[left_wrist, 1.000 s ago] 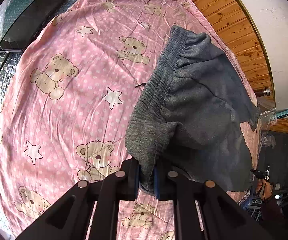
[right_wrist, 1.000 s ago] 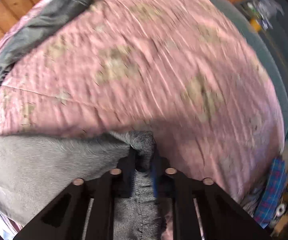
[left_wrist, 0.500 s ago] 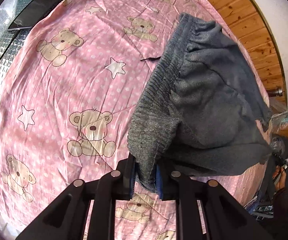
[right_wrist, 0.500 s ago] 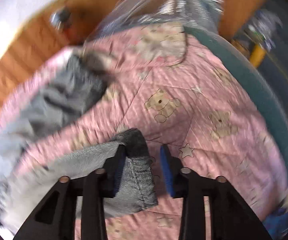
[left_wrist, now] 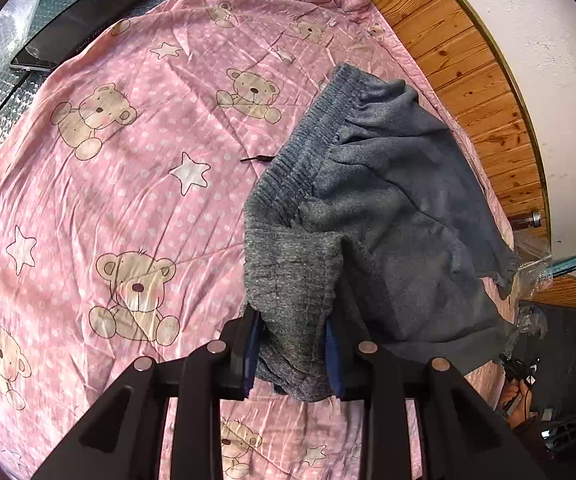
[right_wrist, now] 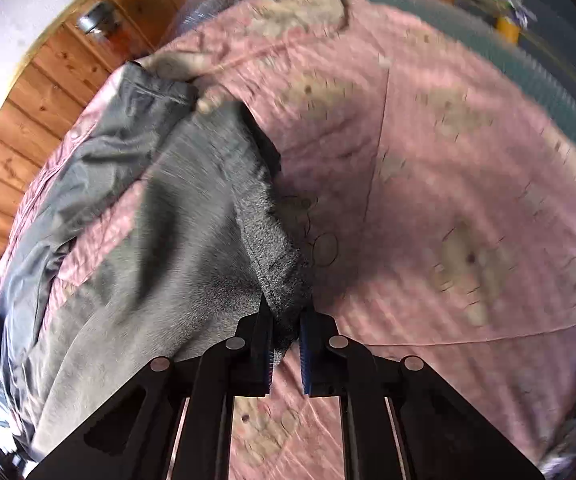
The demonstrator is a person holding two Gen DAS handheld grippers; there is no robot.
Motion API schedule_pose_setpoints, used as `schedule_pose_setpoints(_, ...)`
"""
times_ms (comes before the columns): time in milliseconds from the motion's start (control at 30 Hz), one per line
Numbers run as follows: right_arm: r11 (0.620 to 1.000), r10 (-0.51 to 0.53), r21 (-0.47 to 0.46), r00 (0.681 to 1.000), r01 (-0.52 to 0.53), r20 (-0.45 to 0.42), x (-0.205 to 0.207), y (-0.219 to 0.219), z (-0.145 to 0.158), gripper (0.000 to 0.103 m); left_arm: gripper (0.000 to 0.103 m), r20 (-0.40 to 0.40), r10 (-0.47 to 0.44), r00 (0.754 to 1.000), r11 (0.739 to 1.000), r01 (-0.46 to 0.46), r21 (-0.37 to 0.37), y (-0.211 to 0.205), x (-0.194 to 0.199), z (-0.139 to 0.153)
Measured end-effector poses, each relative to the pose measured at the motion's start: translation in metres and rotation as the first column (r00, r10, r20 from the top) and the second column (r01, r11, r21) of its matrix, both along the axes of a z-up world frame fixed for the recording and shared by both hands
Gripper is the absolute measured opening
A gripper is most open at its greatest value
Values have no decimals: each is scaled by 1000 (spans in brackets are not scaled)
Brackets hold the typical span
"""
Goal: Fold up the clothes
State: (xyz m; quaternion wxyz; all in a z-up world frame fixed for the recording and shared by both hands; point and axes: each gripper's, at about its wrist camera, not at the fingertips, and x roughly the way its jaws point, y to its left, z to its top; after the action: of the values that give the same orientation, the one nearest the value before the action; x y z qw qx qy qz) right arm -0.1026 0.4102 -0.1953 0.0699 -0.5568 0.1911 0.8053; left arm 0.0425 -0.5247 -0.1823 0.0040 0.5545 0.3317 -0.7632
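A pink bear-and-star sheet (left_wrist: 135,184) is spread wide. Wood-panelled wall (left_wrist: 476,92) is seen at two o'clock, white plaster (left_wrist: 560,64) beyond it, and a dark tablet (left_wrist: 83,24) at eleven.

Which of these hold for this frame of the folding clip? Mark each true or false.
1. The left hand-held gripper has grey fabric between its fingers. True.
2. The grey shorts lie on a plain white sheet. False: the sheet is pink with bears and stars.
3. A dark flat device lies beyond the sheet's far left edge. True.
4. The right hand-held gripper is empty. False: grey fabric sits between its fingers.
5. The shorts are neatly folded. False: they are bunched.
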Motion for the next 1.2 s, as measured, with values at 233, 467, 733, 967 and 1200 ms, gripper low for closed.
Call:
schedule_pose_setpoints(233, 985, 126, 85, 956, -154, 266, 44, 17, -2, 11, 26, 109, -84, 990, 995, 90, -46, -5, 22, -5)
schedule_pose_setpoints(467, 993, 63, 86, 977, -82, 204, 41, 33, 19, 43, 37, 88, -67, 994, 998, 66, 13, -11, 41, 11)
schedule_pose_setpoints(733, 961, 144, 180, 932, -213, 333, -4, 11, -21, 44, 38, 66, -36, 997, 998, 40, -49, -42, 38, 47)
schedule_pose_setpoints(967, 982, -24, 187, 967, -24, 254, 20, 37, 15, 51, 38, -58, -115, 992, 992, 112, -54, 0, 13, 68)
schedule_pose_setpoints(1200, 967, 180, 141, 963, -211, 202, -13, -40, -3, 51, 38, -62, -360, 931, 931, 363, 48, 121, -47, 17)
